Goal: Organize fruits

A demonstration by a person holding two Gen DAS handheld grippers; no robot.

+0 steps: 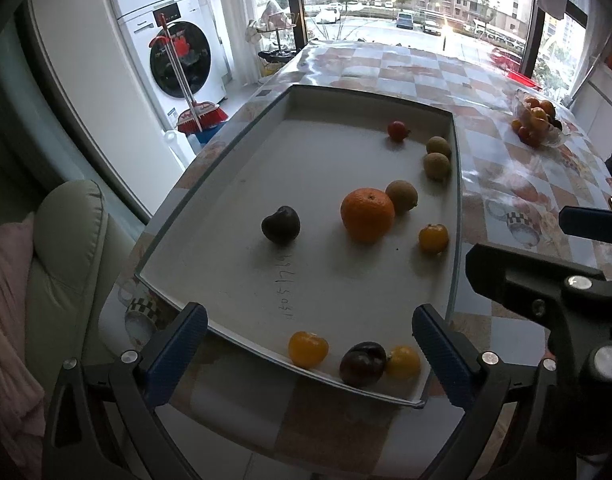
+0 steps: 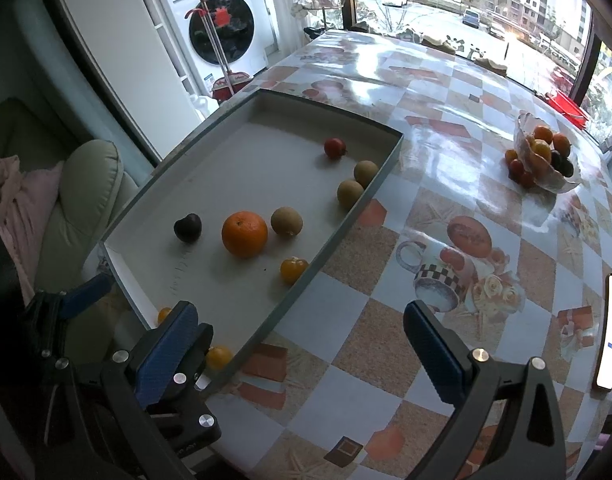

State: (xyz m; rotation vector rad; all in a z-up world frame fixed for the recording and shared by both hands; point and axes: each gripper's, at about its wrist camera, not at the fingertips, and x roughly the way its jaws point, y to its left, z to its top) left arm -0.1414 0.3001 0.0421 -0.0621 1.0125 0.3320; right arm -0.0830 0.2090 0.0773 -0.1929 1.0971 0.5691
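On the far left a pale green armchair (image 1: 66,248) with a pink cloth (image 1: 6,300) stands beside the table (image 2: 385,300), and behind it a washing machine (image 1: 178,60) has a red broom (image 1: 202,114) leaning against it.

The left gripper (image 1: 309,348) hangs over the near edge of the shallow grey tray (image 1: 234,152), its blue fingers (image 1: 178,348) spread wide with nothing between them. Just past its fingertips, along the tray's near wall, lie a yellow-orange fruit (image 1: 308,349), a dark plum (image 1: 362,363) and a small yellow fruit (image 1: 402,362), the last two touching. Further in, a second dark plum (image 1: 280,225) lies alone left of centre. Right of it sits the big orange (image 1: 367,214), touching a brownish kiwi-like fruit (image 1: 401,196) (its kind is hard to tell). Near the right wall lies another small yellow fruit (image 1: 433,238), and beyond it two more brownish fruits (image 1: 437,158) lie close together, with a small red fruit (image 1: 398,131) at the far end.

The right gripper (image 2: 302,344) is held over the patterned tablecloth just right of the tray, its fingers (image 2: 433,348) also wide apart and holding nothing. Well to the far right a clear glass bowl (image 2: 523,128) holds more orange, yellow and dark fruit, with small red ones lying against its left side. A lit phone (image 2: 609,328) lies at the right edge.
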